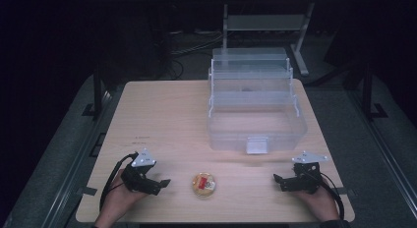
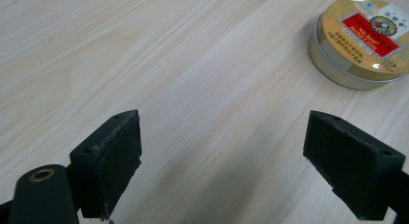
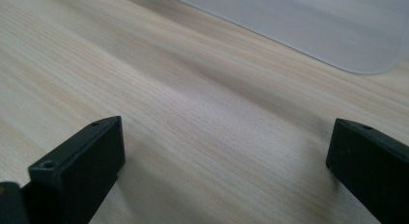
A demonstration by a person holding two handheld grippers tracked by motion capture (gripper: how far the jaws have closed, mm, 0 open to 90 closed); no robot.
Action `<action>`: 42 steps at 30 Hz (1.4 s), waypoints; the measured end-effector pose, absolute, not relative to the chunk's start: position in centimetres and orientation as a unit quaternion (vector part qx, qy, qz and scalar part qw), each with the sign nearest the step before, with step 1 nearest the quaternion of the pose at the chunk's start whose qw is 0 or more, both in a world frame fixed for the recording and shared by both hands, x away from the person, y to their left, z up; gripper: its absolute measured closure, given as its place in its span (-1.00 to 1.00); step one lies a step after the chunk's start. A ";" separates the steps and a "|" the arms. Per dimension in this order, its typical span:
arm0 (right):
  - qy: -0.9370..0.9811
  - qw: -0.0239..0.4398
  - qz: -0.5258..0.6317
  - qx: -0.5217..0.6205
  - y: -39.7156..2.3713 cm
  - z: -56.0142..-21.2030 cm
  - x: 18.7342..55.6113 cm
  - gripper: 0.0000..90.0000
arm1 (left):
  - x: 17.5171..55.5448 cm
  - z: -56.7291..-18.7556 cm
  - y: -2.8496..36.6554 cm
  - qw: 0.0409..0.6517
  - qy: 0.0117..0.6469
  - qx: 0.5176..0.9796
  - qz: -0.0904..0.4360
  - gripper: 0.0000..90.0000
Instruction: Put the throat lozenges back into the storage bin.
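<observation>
High view shows both grippers, left (image 1: 158, 183) and right (image 1: 281, 180), spread wide and empty; approach the round tin (image 1: 204, 184) squarely, jaws straddling its rim.

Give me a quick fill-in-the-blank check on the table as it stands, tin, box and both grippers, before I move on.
1. The round tin lies on the table between the left gripper and the ____ gripper.
2. Both grippers' jaws stand ____, with nothing between them.
3. The clear plastic box stands toward the far ____ part of the table.
4. The tin's lid label is gold and ____.

Missing words: right; open; right; red
</observation>
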State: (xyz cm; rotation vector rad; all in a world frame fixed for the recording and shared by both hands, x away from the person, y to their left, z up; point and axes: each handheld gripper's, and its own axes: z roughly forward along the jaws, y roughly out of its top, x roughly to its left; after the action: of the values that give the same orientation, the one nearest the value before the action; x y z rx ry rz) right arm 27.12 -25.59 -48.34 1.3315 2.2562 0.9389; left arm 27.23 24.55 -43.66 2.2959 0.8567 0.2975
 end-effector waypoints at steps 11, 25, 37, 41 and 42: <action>0.798 0.178 0.332 0.471 -25.6 -48.3 27.1 -1.00 | 27.2 -42.8 23.6 0.330 0.313 0.884 0.109 -0.72; 0.798 0.178 0.332 0.471 -25.6 -48.3 27.1 -1.00 | 27.4 -41.9 22.4 0.330 0.296 0.890 0.105 -0.72; 0.798 0.178 0.332 0.471 -25.6 -48.3 27.1 -1.00 | 27.7 -41.2 20.9 0.333 0.278 0.895 0.100 -0.72; 0.798 0.178 0.332 0.471 -25.6 -48.3 27.1 -1.00 | 27.8 -41.0 20.3 0.333 0.271 0.898 0.096 -0.72; 0.798 0.178 0.332 0.471 -25.6 -48.3 27.1 -1.00 | 27.8 -41.0 20.0 0.330 0.266 0.901 0.094 -0.72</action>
State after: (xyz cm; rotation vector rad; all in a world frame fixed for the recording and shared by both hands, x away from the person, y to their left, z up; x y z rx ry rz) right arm 27.12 -25.59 -48.34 1.3314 2.2568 0.9391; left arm 27.78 19.98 -40.97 2.3555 0.6951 0.2451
